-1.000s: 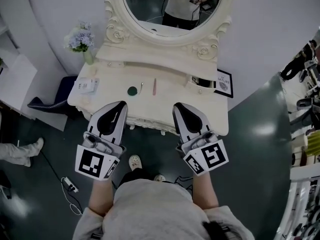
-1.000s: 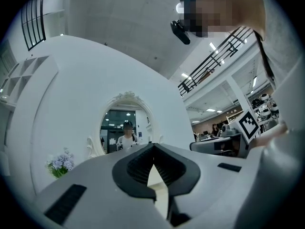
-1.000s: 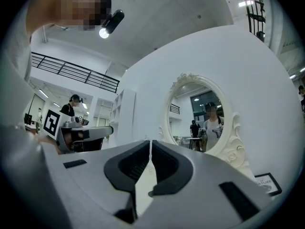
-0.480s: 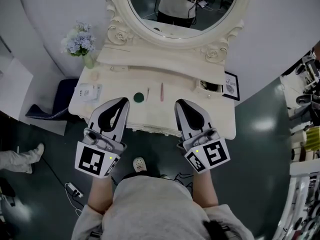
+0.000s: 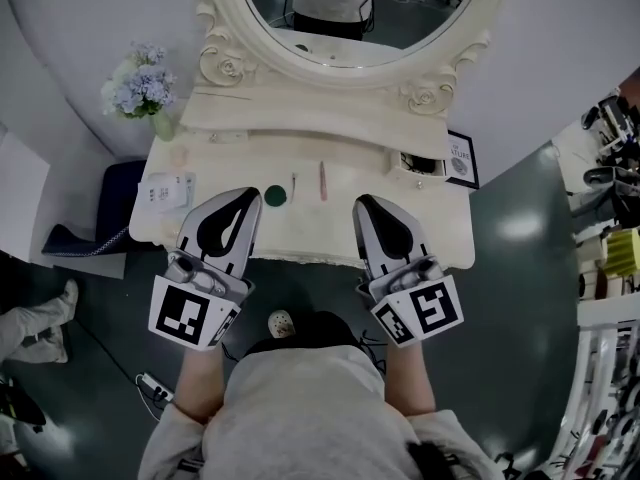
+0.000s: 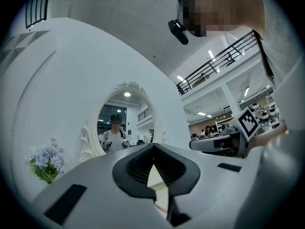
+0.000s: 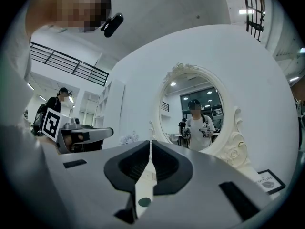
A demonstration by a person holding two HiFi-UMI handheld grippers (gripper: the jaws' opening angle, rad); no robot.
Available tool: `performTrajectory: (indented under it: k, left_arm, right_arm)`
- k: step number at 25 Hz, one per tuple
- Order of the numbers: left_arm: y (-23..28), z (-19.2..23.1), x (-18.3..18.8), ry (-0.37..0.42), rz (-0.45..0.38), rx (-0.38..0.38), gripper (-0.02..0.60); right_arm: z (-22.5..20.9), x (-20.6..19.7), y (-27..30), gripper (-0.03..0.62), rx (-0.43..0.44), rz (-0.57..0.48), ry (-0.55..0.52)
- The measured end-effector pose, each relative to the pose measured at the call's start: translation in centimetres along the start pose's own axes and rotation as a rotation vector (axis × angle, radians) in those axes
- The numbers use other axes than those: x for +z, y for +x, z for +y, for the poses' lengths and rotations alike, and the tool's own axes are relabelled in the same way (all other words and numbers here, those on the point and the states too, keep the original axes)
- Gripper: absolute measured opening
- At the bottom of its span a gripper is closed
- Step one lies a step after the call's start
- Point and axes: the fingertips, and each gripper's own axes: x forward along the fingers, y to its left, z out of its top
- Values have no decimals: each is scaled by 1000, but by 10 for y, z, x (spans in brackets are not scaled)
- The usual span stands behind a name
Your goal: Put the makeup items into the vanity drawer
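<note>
On the cream vanity top [image 5: 220, 173] lie a round dark green compact [image 5: 275, 196], a thin silver tool [image 5: 294, 182] and a pink stick [image 5: 322, 180]. A small drawer [image 5: 423, 164] at the right end of the raised shelf stands pulled out, dark inside. My left gripper [image 5: 247, 198] hangs shut and empty over the table's front, just left of the compact. My right gripper [image 5: 367, 205] is shut and empty too, right of the pink stick. In the right gripper view the compact [image 7: 144, 202] shows below the closed gripper [image 7: 151, 142]. In the left gripper view the gripper [image 6: 153, 147] points at the mirror.
An oval mirror [image 5: 470, 38] in a carved frame rises behind the top. A vase of pale blue flowers [image 5: 135, 86] stands at the back left, a white packet [image 5: 165, 190] at the left edge, a small framed picture [image 5: 460, 158] at the right. Dark floor surrounds the vanity.
The head view has drifted, so the vanity sits a little differently in frame. Both grippers stay shut and keep their stance over the table's front.
</note>
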Motion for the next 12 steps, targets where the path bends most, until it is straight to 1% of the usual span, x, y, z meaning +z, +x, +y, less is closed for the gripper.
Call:
performTrajectory:
  k: [5,12]
  left_arm:
    - [17,2,-11,-17,9,-16,14]
    - [43,11,-24,-19,41,-13,14]
  right_arm:
    - [-12,-7,6,28,-15,17,2]
    - [-34,-15,26,28,-5,33,18]
